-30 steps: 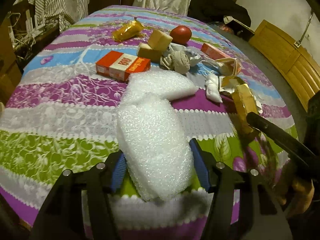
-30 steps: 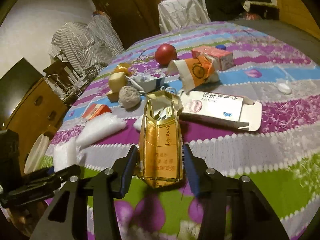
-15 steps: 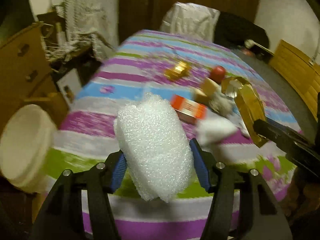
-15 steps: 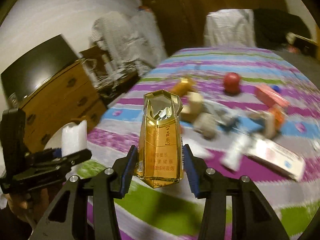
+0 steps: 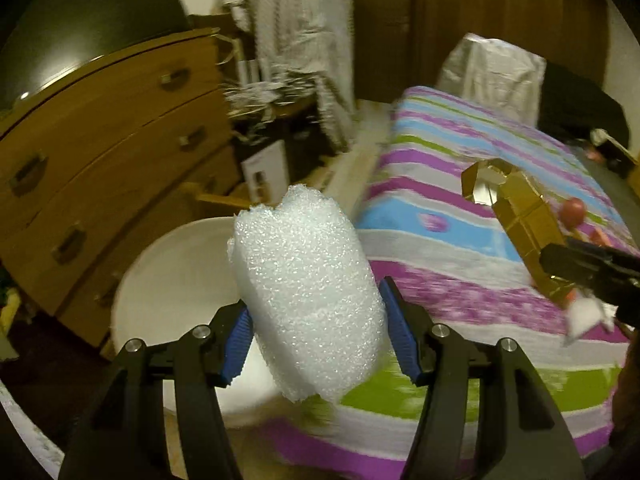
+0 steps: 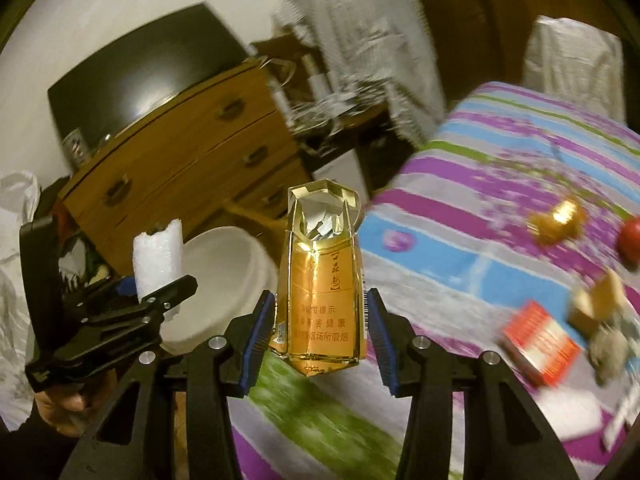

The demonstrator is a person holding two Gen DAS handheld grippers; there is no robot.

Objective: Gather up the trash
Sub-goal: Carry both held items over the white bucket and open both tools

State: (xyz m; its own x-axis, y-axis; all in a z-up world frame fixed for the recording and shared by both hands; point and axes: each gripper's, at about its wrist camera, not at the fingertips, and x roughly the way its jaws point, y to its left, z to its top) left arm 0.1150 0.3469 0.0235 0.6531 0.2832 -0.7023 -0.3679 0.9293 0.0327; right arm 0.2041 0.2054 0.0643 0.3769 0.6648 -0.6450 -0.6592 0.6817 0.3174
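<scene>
My left gripper [image 5: 320, 336] is shut on a roll of white bubble wrap [image 5: 308, 300], held in the air at the table's left edge, in front of a white bin [image 5: 176, 280] on the floor. In the right wrist view the same gripper [image 6: 160, 292] and bubble wrap [image 6: 158, 260] show at the left, beside the bin [image 6: 224, 276]. My right gripper [image 6: 320, 332] is shut on a gold cigarette pack [image 6: 322, 292], its lid open and crumpled foil inside. That gold pack [image 5: 520, 216] also appears at the right of the left wrist view.
A striped purple, blue and green tablecloth [image 6: 460, 208] covers the table. On it lie a red box [image 6: 540, 344], a red ball [image 6: 630, 240], a gold wrapper [image 6: 560, 220] and tan blocks [image 6: 596, 304]. A wooden dresser [image 5: 100, 152] stands behind the bin.
Both grippers have lifted their loads off the table and swung left, past the table's edge toward the white bin. The litter on the cloth has slid to the right of both views.
</scene>
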